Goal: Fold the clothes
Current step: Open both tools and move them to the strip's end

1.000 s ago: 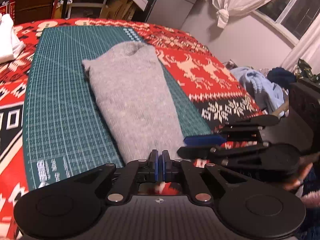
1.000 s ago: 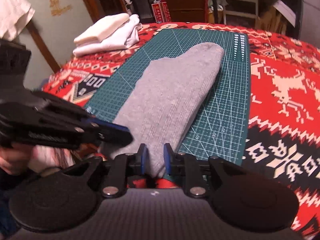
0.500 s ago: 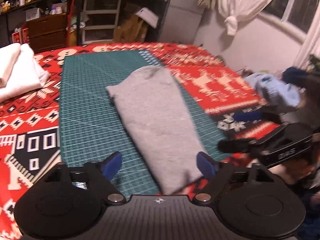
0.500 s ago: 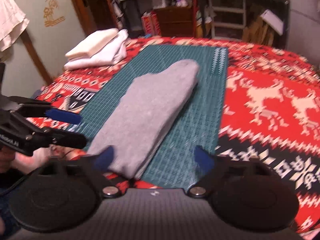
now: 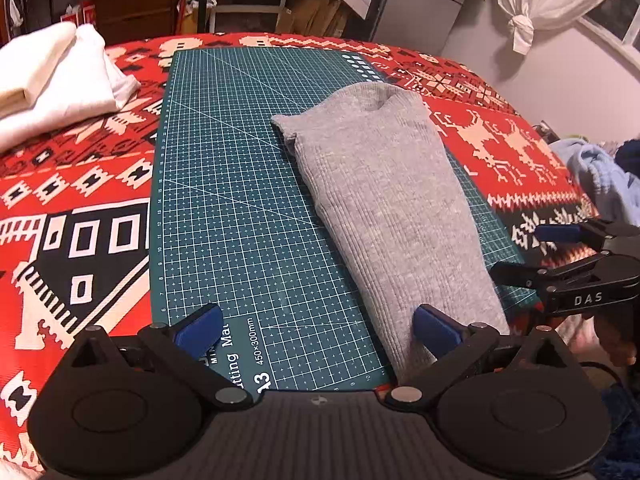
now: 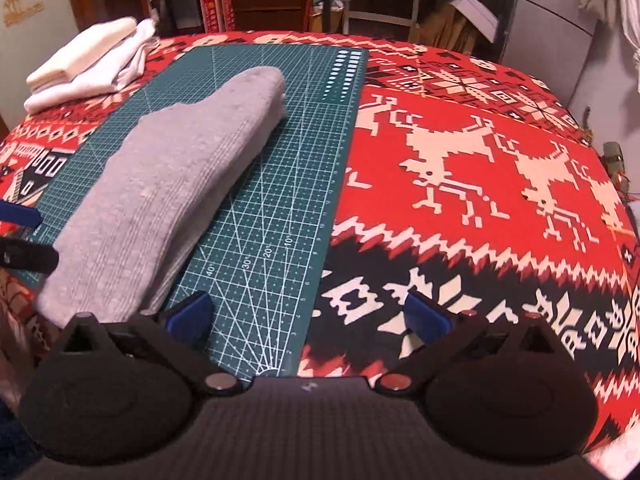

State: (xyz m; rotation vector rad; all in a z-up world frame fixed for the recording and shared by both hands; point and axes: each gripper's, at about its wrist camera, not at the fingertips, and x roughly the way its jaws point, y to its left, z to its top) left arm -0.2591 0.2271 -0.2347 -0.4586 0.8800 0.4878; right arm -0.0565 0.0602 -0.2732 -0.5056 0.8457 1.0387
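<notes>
A grey knit garment (image 5: 384, 204), folded into a long narrow strip, lies on the green cutting mat (image 5: 224, 184); it also shows in the right wrist view (image 6: 176, 192) on the mat (image 6: 280, 208). My left gripper (image 5: 316, 328) is open and empty, just in front of the garment's near end, its right finger close beside the cloth. My right gripper (image 6: 306, 316) is open and empty, to the right of the garment's near end. The right gripper (image 5: 540, 252) also shows at the right edge of the left wrist view.
A stack of folded white clothes (image 5: 52, 80) lies at the far left of the red patterned cover (image 6: 480, 160); it also shows in the right wrist view (image 6: 88, 60). Loose blue clothes (image 5: 600, 176) lie off the right edge. Shelves and boxes stand behind.
Both grippers were shut on the garment's near end a second ago. Both have opened, let it go and drawn back and apart. The garment lies flat on the mat.
</notes>
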